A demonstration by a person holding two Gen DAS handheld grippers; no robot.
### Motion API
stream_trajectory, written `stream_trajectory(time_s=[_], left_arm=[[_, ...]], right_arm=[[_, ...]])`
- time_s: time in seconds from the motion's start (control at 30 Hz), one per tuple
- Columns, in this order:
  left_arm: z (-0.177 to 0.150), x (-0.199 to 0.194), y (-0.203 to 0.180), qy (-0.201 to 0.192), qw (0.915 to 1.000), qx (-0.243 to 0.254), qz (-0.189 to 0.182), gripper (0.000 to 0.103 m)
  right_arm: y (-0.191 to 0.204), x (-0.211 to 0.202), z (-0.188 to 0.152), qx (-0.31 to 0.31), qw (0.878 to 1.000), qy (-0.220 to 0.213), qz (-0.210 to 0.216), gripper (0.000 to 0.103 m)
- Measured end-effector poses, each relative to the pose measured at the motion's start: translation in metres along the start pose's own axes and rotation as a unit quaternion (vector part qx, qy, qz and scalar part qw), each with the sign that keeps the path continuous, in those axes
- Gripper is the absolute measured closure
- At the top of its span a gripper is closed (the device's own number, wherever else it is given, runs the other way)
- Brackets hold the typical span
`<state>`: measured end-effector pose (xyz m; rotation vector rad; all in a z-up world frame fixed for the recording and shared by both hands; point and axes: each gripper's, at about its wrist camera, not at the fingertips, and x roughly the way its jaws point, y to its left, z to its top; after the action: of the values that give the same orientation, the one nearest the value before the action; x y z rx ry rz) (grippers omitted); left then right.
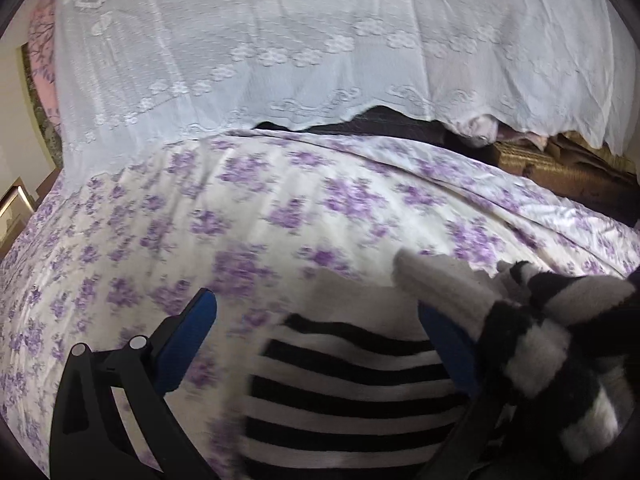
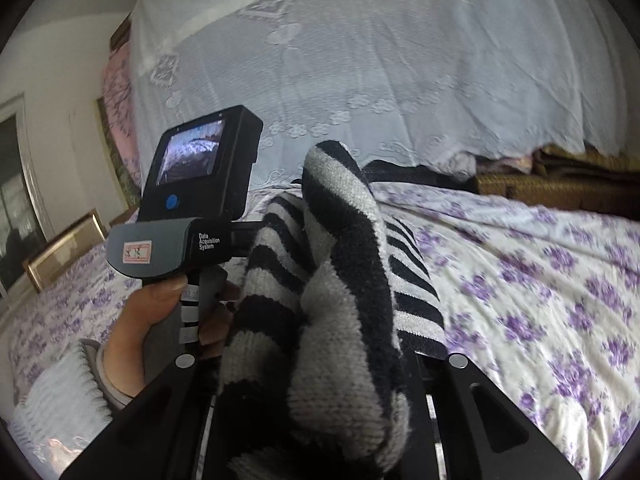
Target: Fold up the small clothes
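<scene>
A black-and-white striped knit garment (image 1: 344, 384) lies on the floral bedsheet (image 1: 200, 216) low in the left wrist view. My left gripper (image 1: 320, 320) is open, its blue pads (image 1: 188, 340) standing wide apart over the garment's upper edge. A bunched fold of the garment (image 1: 532, 328) hangs at the right, over the right pad. In the right wrist view the garment (image 2: 332, 320) is bunched up close to the camera, hiding my right gripper's fingertips; it rises between the finger bases, so the gripper looks shut on it. The left hand-held unit (image 2: 200, 208) is at the left.
A white lace cover (image 1: 280, 40) drapes over bulky things behind the bed. A dark cloth (image 1: 384, 120) and a woven brown box (image 2: 552, 192) lie under its edge. A pink cloth (image 2: 118, 92) and a framed picture (image 2: 64, 252) are at the left.
</scene>
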<state>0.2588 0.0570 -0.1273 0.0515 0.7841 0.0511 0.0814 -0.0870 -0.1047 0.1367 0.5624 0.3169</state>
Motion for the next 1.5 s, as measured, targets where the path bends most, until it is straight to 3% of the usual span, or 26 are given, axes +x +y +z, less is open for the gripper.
stream_trajectory(time_s=[0.3,0.47,0.7,0.83,0.97,1.03,1.13,1.2,1.3,1.43,1.5], left_arm=[[-0.010,0.022,0.057,0.005,0.9998,-0.007,0.020,0.004],[-0.023,0.051,0.081,0.027,0.9991,-0.019,0.025,0.004],[-0.034,0.089,0.106,0.073,0.9951,-0.036,0.056,0.004],[-0.036,0.095,0.128,0.090,0.9917,-0.087,0.029,0.004],[-0.036,0.085,0.145,0.087,0.9890,-0.120,0.005,0.004],[-0.034,0.076,0.149,0.078,0.9895,-0.121,0.006,0.004],[-0.028,0.052,0.155,0.045,0.9917,-0.119,0.020,0.004],[-0.026,0.039,0.157,0.031,0.9920,-0.121,0.016,0.004],[-0.025,0.018,0.158,0.021,0.9925,-0.120,-0.005,0.004],[-0.025,-0.015,0.144,0.001,0.9960,-0.083,-0.033,0.004],[-0.027,-0.032,0.126,-0.007,0.9970,-0.053,-0.057,0.004]], right_arm=[[0.067,0.027,-0.004,-0.090,0.995,0.019,-0.034,0.080],[0.093,0.048,-0.018,-0.131,0.989,0.038,-0.055,0.079],[0.122,0.084,-0.048,-0.191,0.976,0.084,-0.067,0.058],[0.129,0.085,-0.055,-0.219,0.969,0.090,-0.071,0.057],[0.128,0.068,-0.053,-0.210,0.973,0.088,-0.045,0.055],[0.127,0.057,-0.052,-0.216,0.973,0.082,-0.029,0.045],[0.123,0.030,-0.048,-0.207,0.975,0.066,0.039,0.039],[0.123,0.016,-0.045,-0.211,0.974,0.052,0.059,0.038],[0.111,-0.004,-0.042,-0.196,0.977,0.038,0.076,0.040],[0.071,-0.023,-0.034,-0.155,0.987,0.019,0.041,0.080],[0.044,-0.026,-0.027,-0.106,0.994,0.018,0.029,0.086]])
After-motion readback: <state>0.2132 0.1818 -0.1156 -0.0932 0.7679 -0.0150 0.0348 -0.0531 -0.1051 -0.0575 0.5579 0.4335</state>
